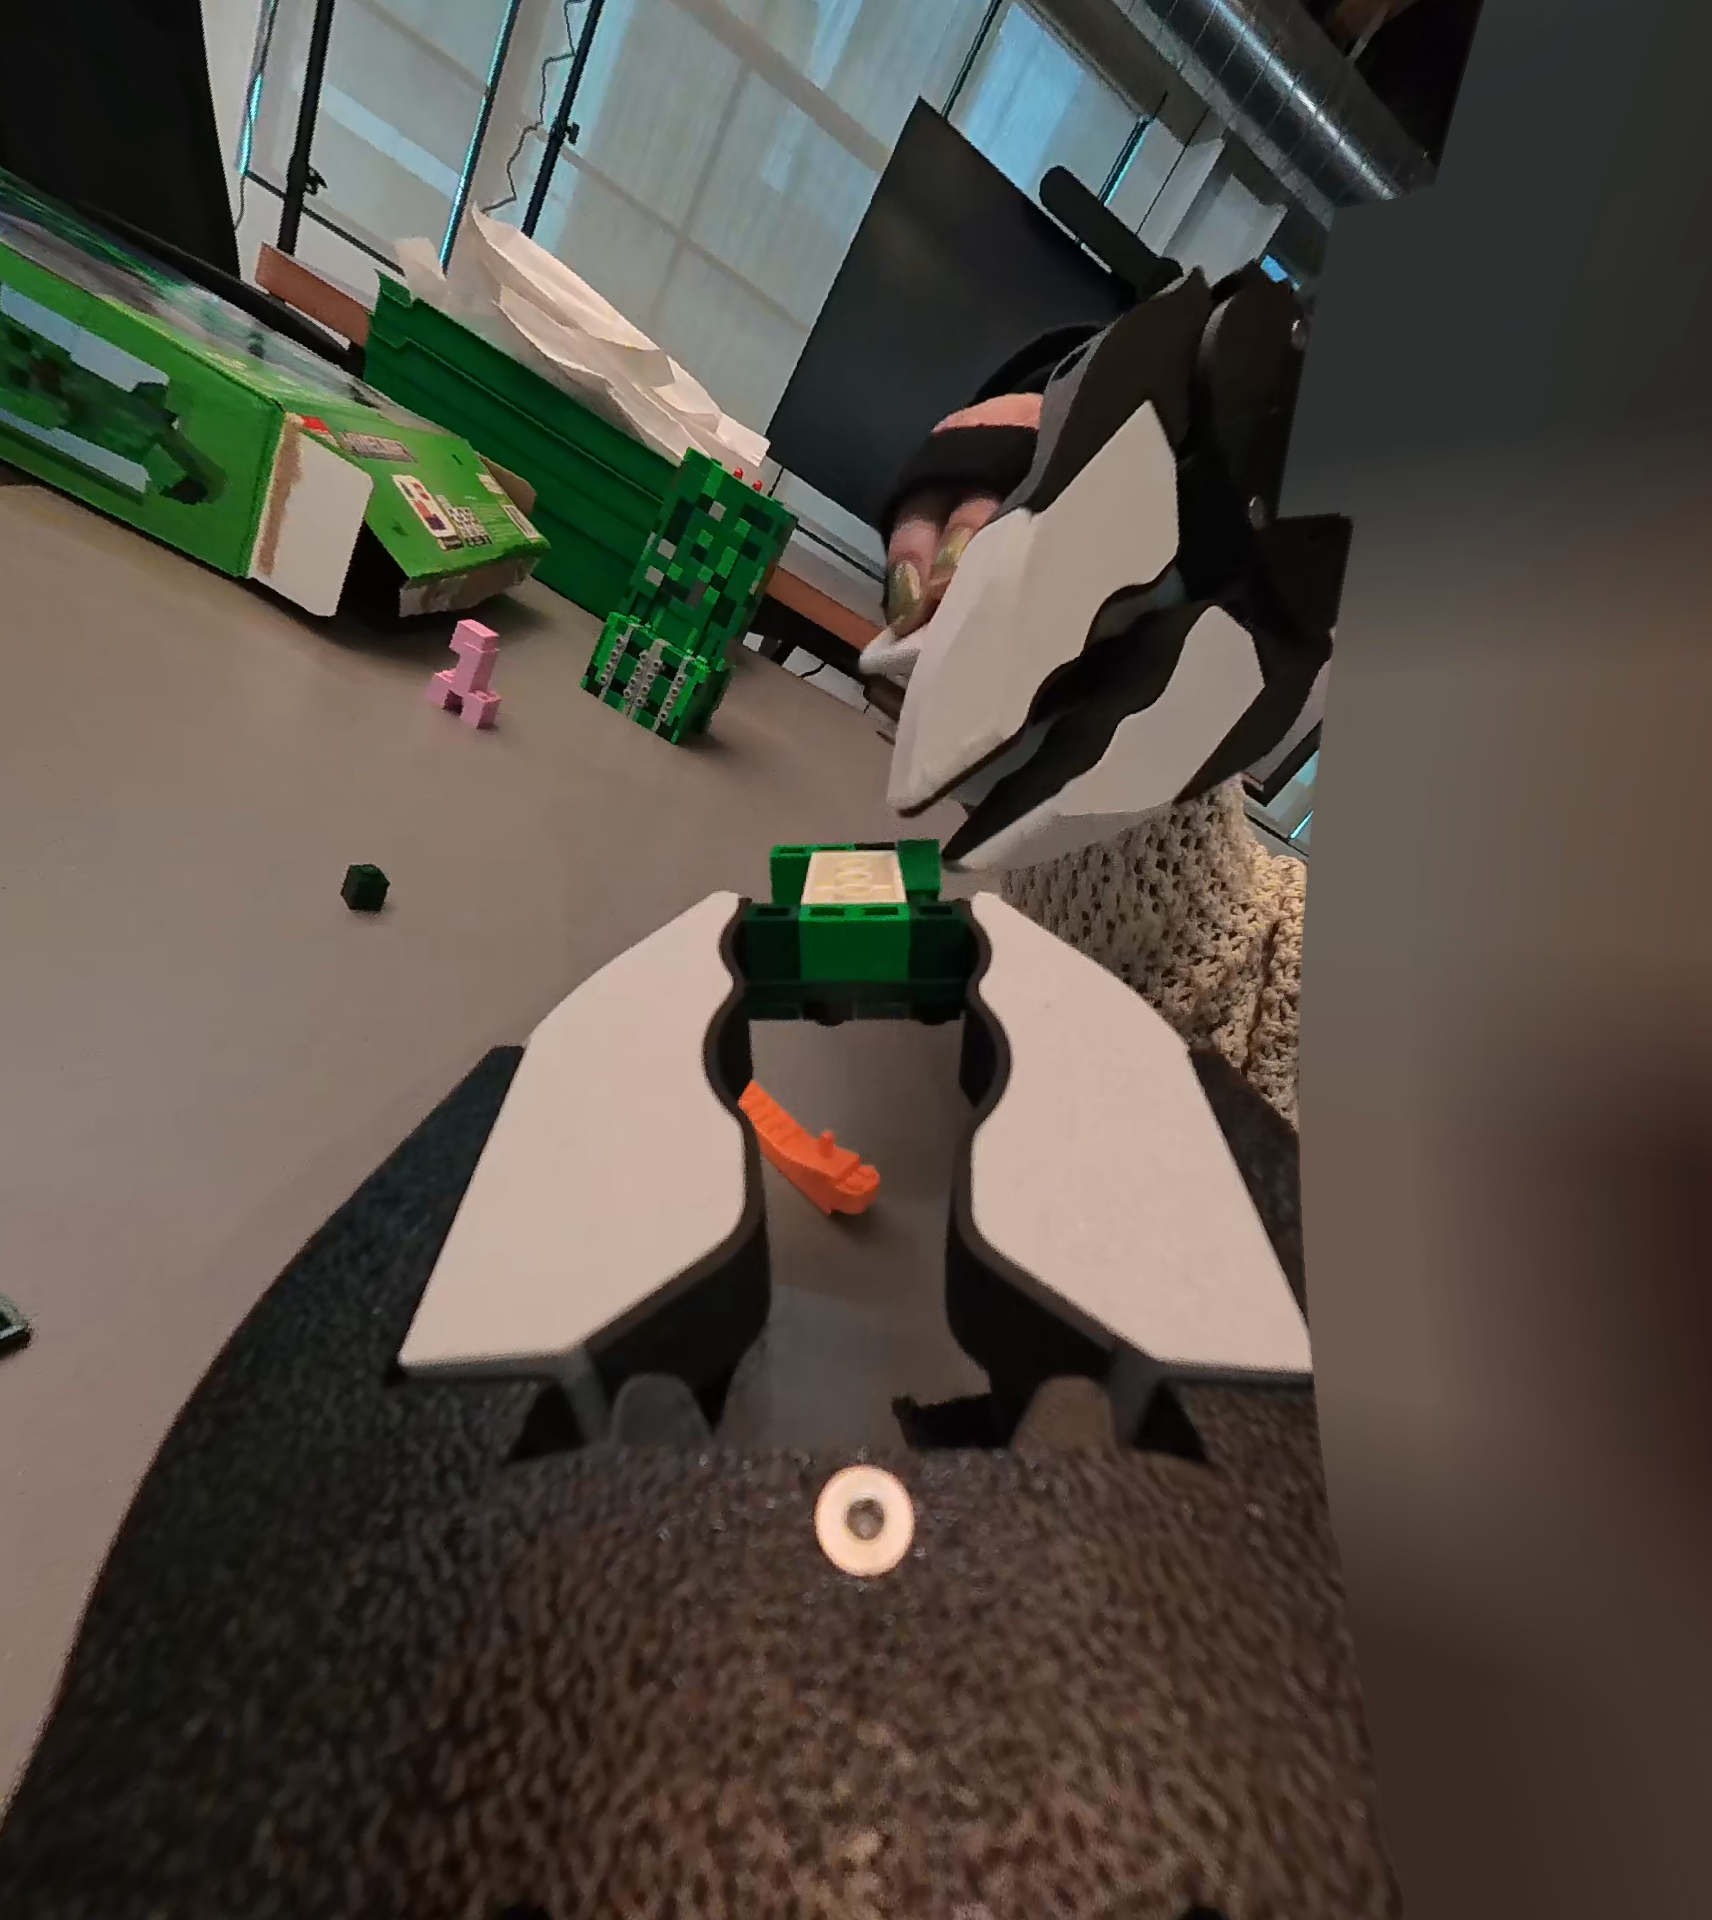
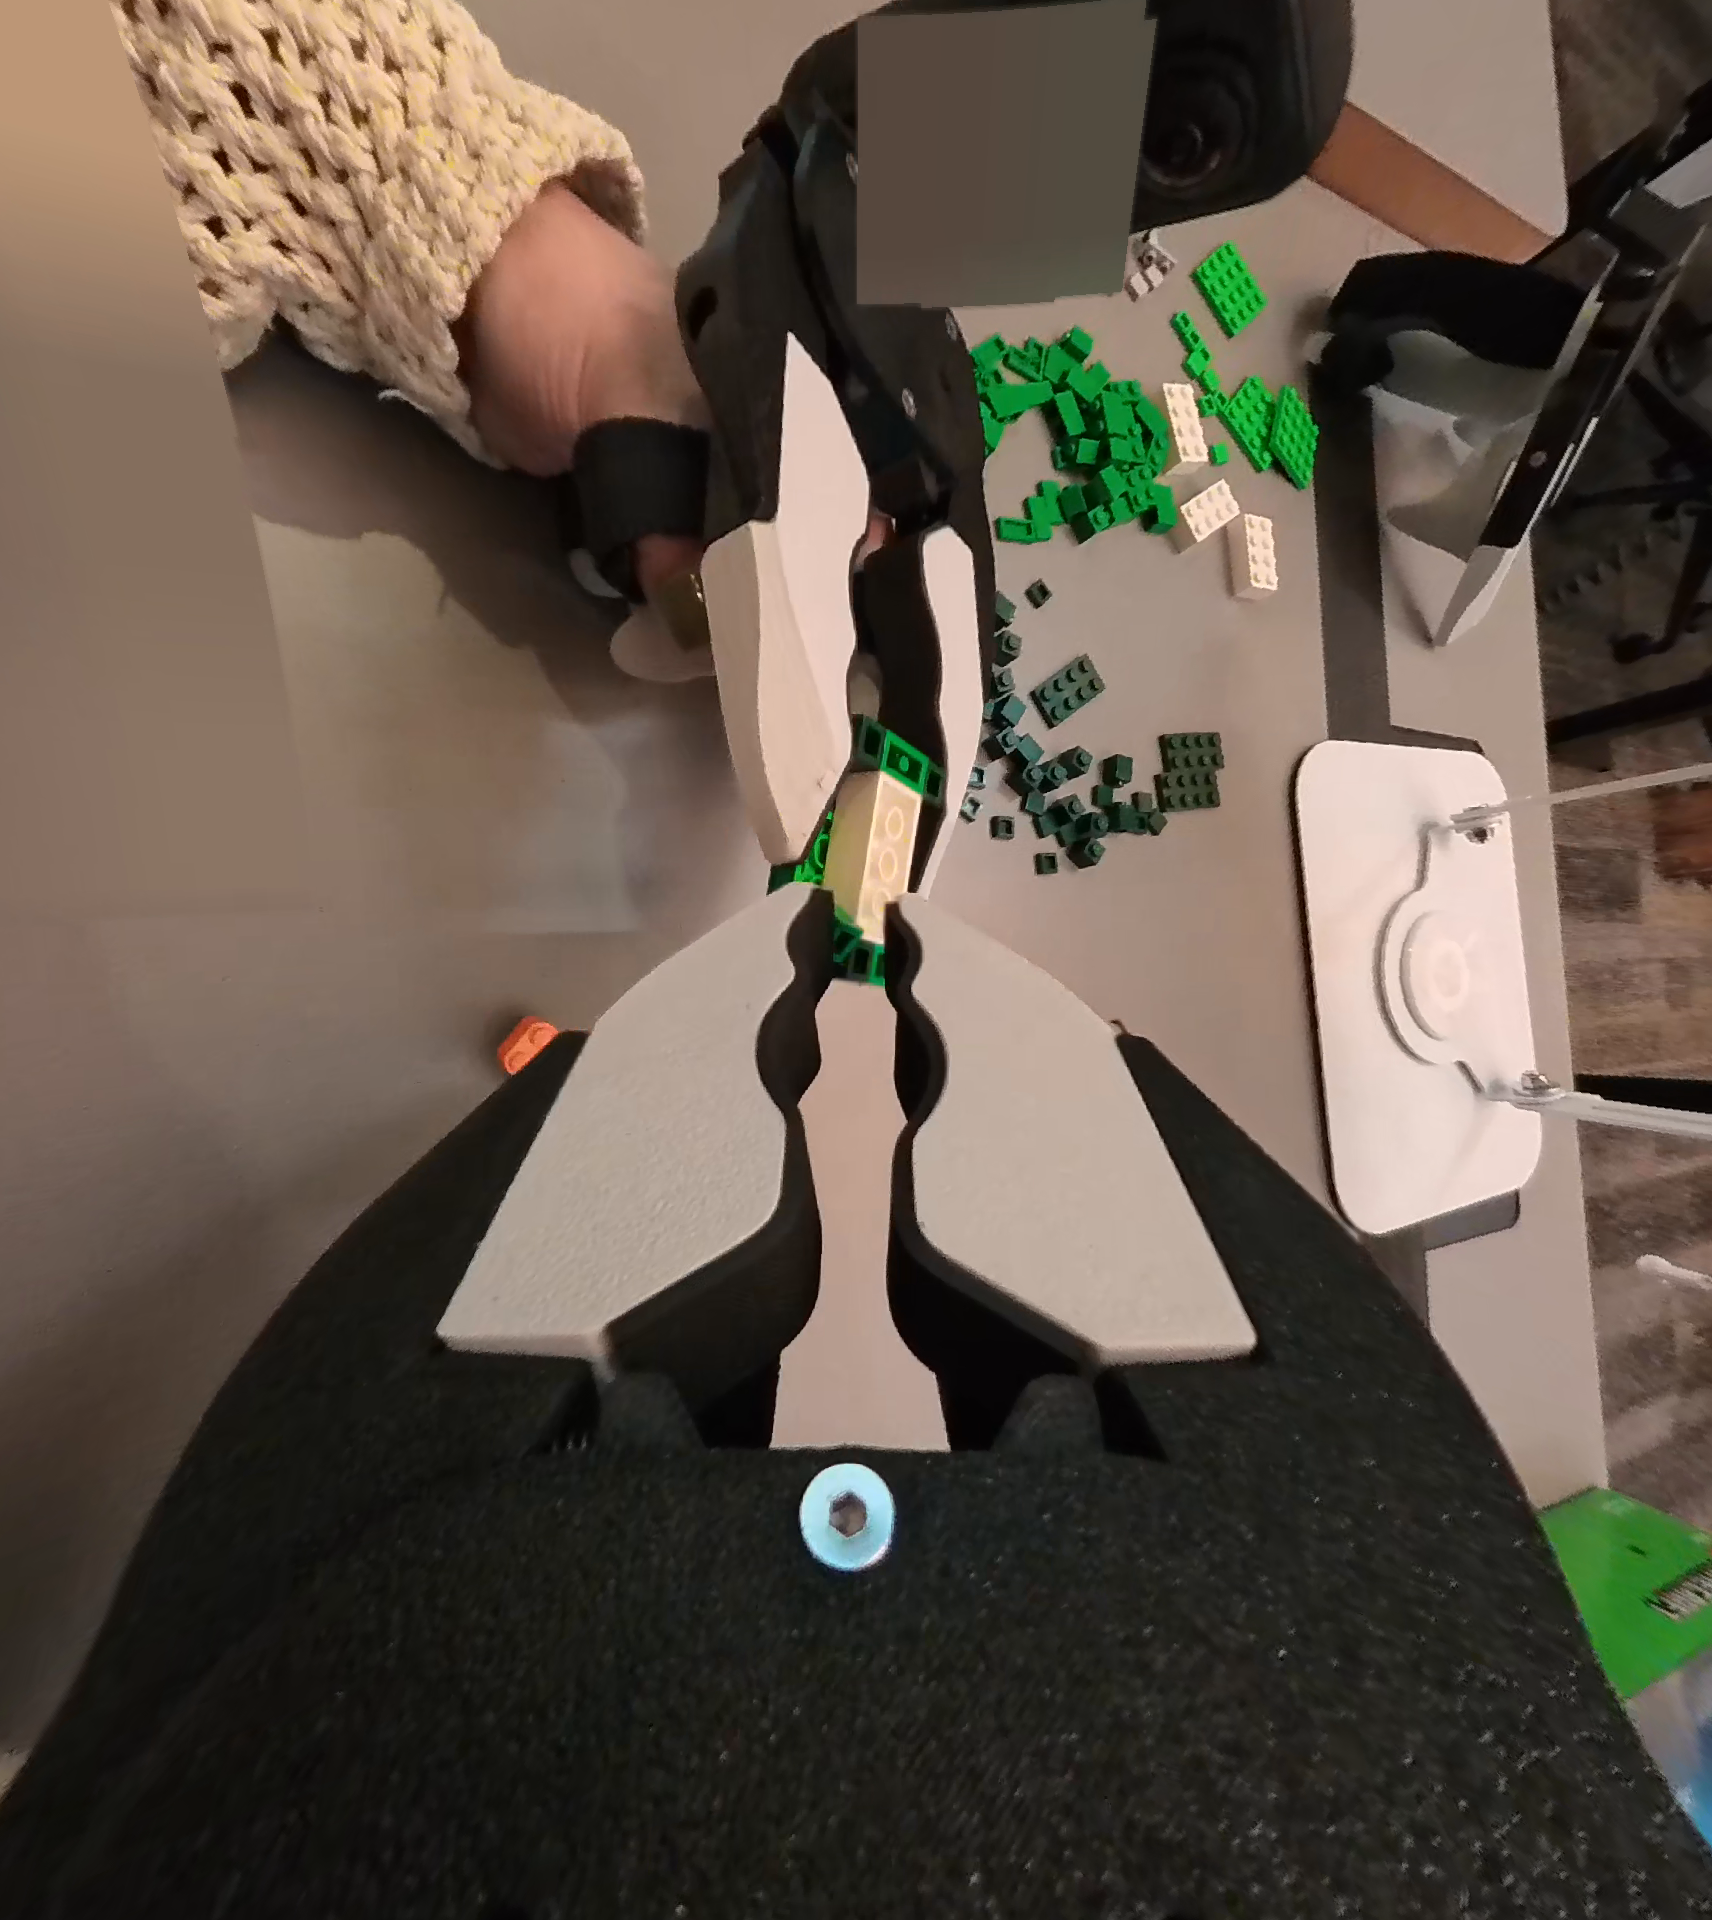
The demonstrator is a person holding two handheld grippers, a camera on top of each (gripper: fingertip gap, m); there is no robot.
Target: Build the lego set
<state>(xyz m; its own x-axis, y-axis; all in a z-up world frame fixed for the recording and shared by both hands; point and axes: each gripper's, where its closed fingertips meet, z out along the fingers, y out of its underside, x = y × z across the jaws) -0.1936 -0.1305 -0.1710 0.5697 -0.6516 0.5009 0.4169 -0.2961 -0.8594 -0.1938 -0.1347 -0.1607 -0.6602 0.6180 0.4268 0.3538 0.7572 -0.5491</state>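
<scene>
My left gripper (image 1: 852,914) is shut on a small green lego assembly (image 1: 857,951) with a white brick (image 1: 852,878) on top, and holds it above the grey table (image 1: 156,883). My right gripper (image 1: 930,831) comes in from the upper right, its tips at the assembly's far right corner. In the right wrist view my right gripper (image 2: 847,909) has only a narrow gap between its fingers. The end of the assembly (image 2: 852,961) and the white brick (image 2: 883,831) show in that gap. I cannot tell whether it grips them. The left gripper (image 2: 862,862) reaches in from above.
A green lego box (image 1: 156,416), a built green figure (image 1: 696,592), a pink figure (image 1: 465,675), a loose dark brick (image 1: 366,888) and an orange brick separator (image 1: 810,1153) are on the table. Piles of green (image 2: 1080,436), dark green (image 2: 1070,790) and white bricks (image 2: 1216,520) lie beside a white stand base (image 2: 1413,987). My left and right fingertips are right by each other. From either gripper's tips it is about 30 centimeters to the pink figure (image 1: 465,675).
</scene>
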